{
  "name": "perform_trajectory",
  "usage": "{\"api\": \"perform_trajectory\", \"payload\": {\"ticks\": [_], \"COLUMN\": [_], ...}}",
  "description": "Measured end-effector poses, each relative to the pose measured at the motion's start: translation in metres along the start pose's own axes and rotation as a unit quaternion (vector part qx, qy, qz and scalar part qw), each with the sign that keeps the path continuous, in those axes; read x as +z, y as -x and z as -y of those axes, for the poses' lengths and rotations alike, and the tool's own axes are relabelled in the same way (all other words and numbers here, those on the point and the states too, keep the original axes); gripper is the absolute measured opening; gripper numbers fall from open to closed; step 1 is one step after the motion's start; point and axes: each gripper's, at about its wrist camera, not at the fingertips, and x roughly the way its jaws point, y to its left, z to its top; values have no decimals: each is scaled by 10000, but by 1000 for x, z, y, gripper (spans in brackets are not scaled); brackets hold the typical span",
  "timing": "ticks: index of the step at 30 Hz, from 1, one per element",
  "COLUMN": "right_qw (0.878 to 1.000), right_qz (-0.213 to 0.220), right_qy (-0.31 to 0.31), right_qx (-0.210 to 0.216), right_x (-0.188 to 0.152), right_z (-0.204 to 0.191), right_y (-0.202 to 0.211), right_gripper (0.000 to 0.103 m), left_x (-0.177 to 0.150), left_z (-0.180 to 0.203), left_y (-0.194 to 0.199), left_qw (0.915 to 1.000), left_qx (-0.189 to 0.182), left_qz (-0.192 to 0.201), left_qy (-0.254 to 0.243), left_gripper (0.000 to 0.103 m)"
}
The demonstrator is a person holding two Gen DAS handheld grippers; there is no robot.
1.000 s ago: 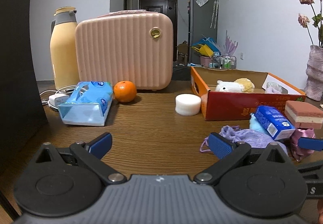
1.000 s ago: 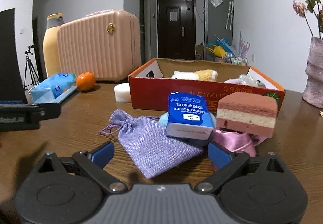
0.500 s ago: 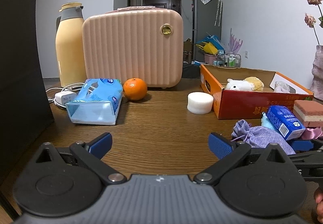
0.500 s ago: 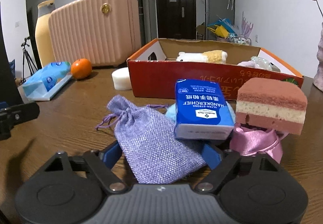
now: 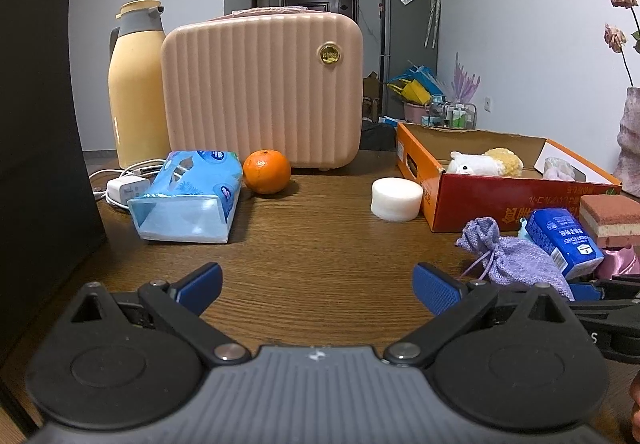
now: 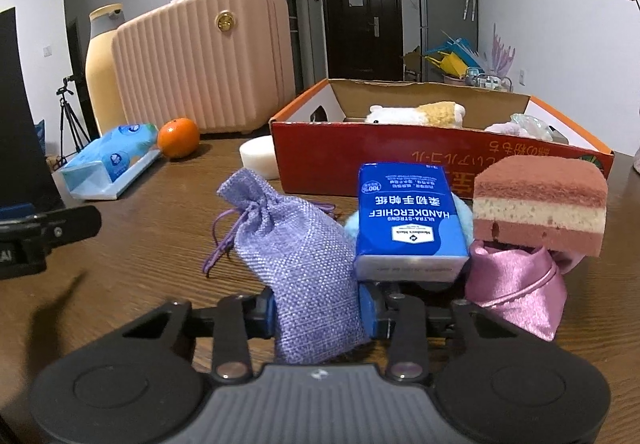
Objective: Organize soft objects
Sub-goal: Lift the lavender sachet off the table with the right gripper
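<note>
My right gripper (image 6: 318, 310) is closing its jaws, and both blue pads press the lower end of a purple drawstring pouch (image 6: 298, 244) lying on the wooden table. Beside the pouch rest a blue handkerchief pack (image 6: 408, 220), a layered pink sponge (image 6: 538, 210) and a pink satin bag (image 6: 516, 290). Behind them stands an orange cardboard box (image 6: 380, 160) holding a white and yellow plush toy (image 6: 416, 112). My left gripper (image 5: 318, 284) hovers open over bare table, left of the pouch (image 5: 516, 260), with nothing between its fingers.
A white round sponge (image 5: 396, 198) sits left of the box (image 5: 500, 200). Farther left are an orange (image 5: 267, 171), a blue tissue pack (image 5: 192, 196), a charger with cable (image 5: 122, 188), a pink ribbed case (image 5: 262, 90) and a yellow jug (image 5: 136, 88). A vase stands at far right (image 5: 630, 140).
The right gripper's jaws moved forward around the purple pouch and closed onto it. The left gripper stayed open, its view shifting slightly.
</note>
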Motion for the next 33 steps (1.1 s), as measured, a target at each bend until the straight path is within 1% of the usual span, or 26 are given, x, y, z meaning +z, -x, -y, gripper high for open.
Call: {"api": "perform_trajectory", "payload": {"ticks": [4, 16, 24, 30, 33], "right_qw": [9999, 9975, 9954, 9921, 9912], "right_qz": [97, 665, 938, 1222, 1293], "right_qy": [16, 147, 95, 89, 30], "right_qx": [65, 183, 188, 264, 278], "right_x": [-1, -2, -5, -6, -7], "right_z": [-1, -7, -5, -6, -2], "right_y": [4, 28, 49, 70, 79], "right_gripper": [35, 33, 33, 33, 33], "left_x": [-1, 1, 2, 2, 1], "left_z": [0, -4, -5, -3, 2], "left_y": [-1, -1, 4, 10, 13], "left_qw": [10000, 9999, 9995, 9989, 9986], "left_qx": [-5, 33, 178, 227, 212], "left_qz": [-28, -9, 160, 176, 161], "left_qy": [4, 131, 194, 382, 460], "left_gripper": [103, 103, 103, 103, 103]}}
